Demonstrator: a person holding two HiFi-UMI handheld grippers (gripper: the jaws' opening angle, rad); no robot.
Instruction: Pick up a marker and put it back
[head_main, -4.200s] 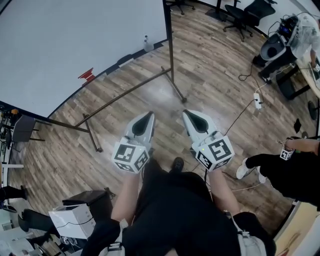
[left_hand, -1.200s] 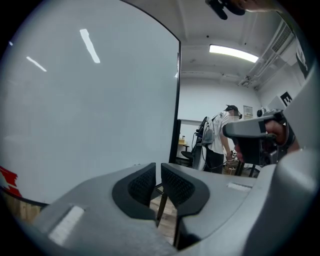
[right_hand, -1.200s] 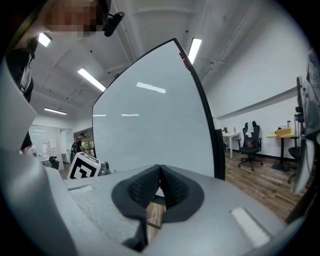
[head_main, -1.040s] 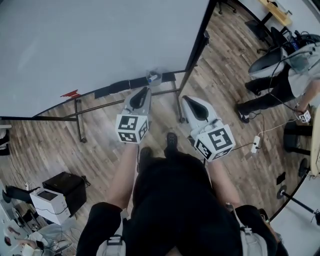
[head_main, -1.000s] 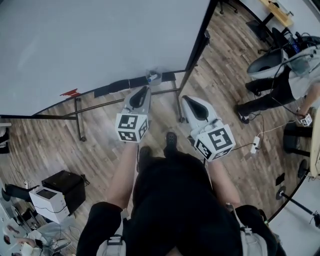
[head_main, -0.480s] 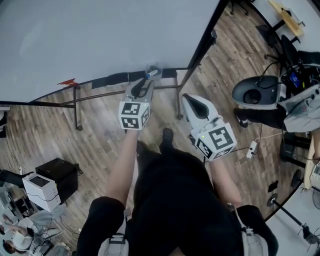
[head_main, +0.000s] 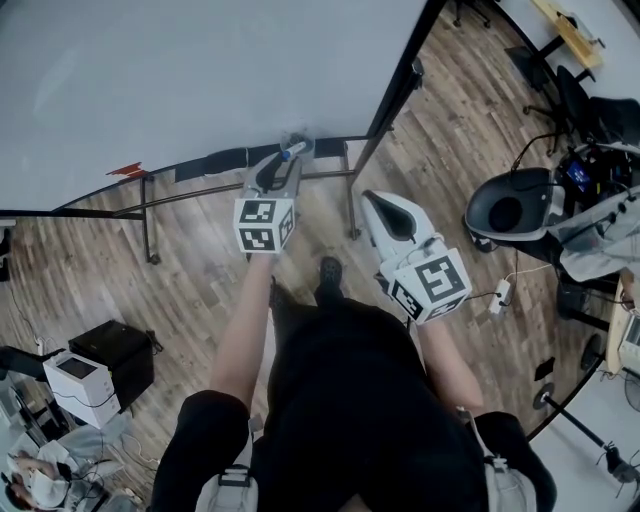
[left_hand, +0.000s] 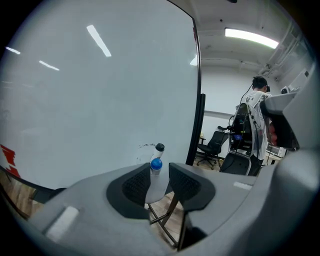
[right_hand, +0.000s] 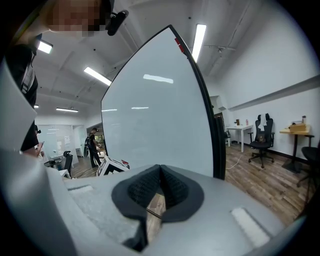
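left tool (left_hand: 159, 176): jaws wide, just been opening, with the blue-capped marker (left_hand: 156, 165) upright between them at the whiteboard (left_hand: 100, 100)'s lower edge. right tool (right_hand: 160, 189): jaws pressed together, nothing between them.

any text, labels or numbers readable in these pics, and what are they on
No readable text anywhere.
The patterned cubes: black-and-white square codes, no letters.
The whiteboard: blank.
The white box on the floor: any print is too small to read.
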